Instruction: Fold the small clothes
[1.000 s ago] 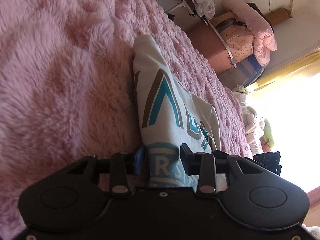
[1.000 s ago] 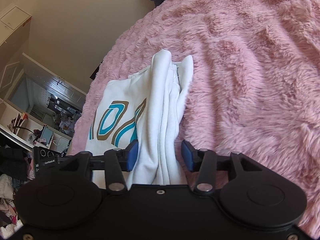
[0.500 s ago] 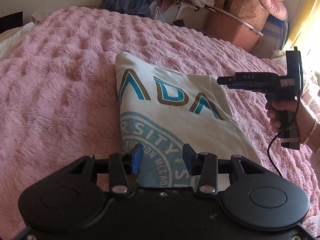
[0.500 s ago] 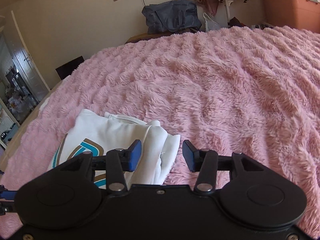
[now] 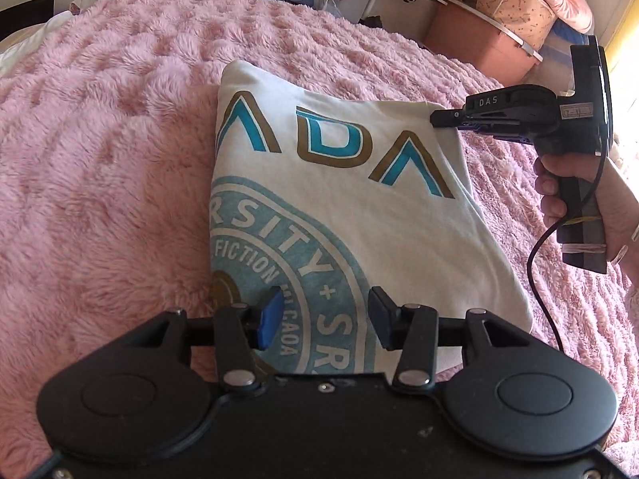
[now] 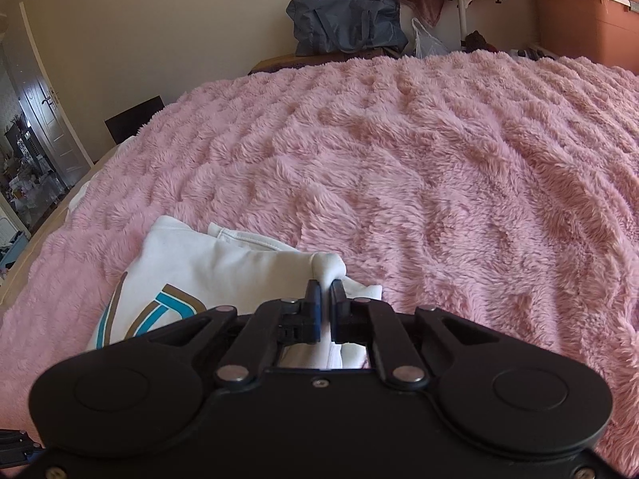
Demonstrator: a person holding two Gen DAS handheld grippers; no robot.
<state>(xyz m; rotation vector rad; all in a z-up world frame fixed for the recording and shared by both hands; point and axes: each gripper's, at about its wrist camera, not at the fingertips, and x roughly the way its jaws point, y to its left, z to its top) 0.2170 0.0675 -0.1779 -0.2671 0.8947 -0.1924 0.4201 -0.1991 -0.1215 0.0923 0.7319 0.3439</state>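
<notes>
One folded cotton shirt point(image 5: 359, 215) lies on shaggy pink blanket point(image 5: 104, 167).

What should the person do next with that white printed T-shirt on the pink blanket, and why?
Probably lift the pinched corner and carry it across the print for another fold. The right gripper has its jaws shut on a corner of the white T-shirt, which lies folded into a panel on the fluffy pink blanket. The left gripper is opening over the shirt's near edge with no cloth pinched, free to steady it.
</notes>
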